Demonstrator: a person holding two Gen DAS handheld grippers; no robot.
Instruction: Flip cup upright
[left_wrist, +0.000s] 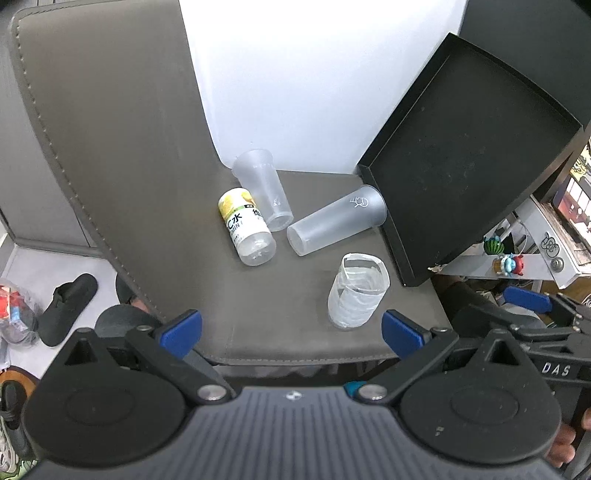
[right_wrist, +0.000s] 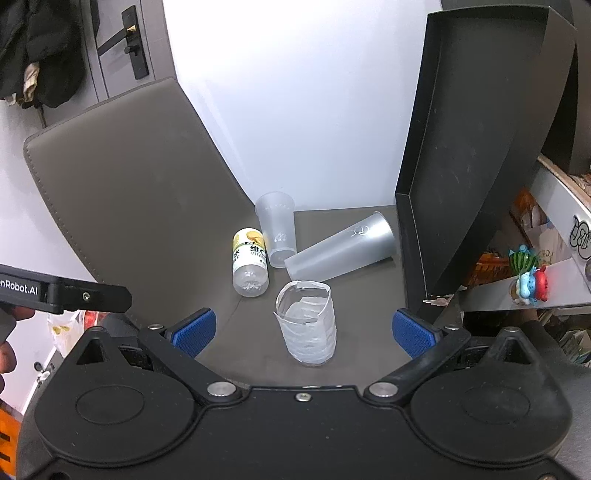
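Observation:
Two frosted plastic cups lie on their sides on the grey chair seat. One cup points its rim toward the black tray. The other cup lies beside a yellow-labelled bottle, also on its side. A crumpled clear cup stands upright nearer to me. My left gripper is open and empty at the seat's front edge. My right gripper is open, its blue pads either side of the crumpled cup, above the seat and short of it.
A black tray leans upright against the right side of the seat. The chair back rises at the left. Black slippers lie on the floor at the left. A shelf with small toys stands right.

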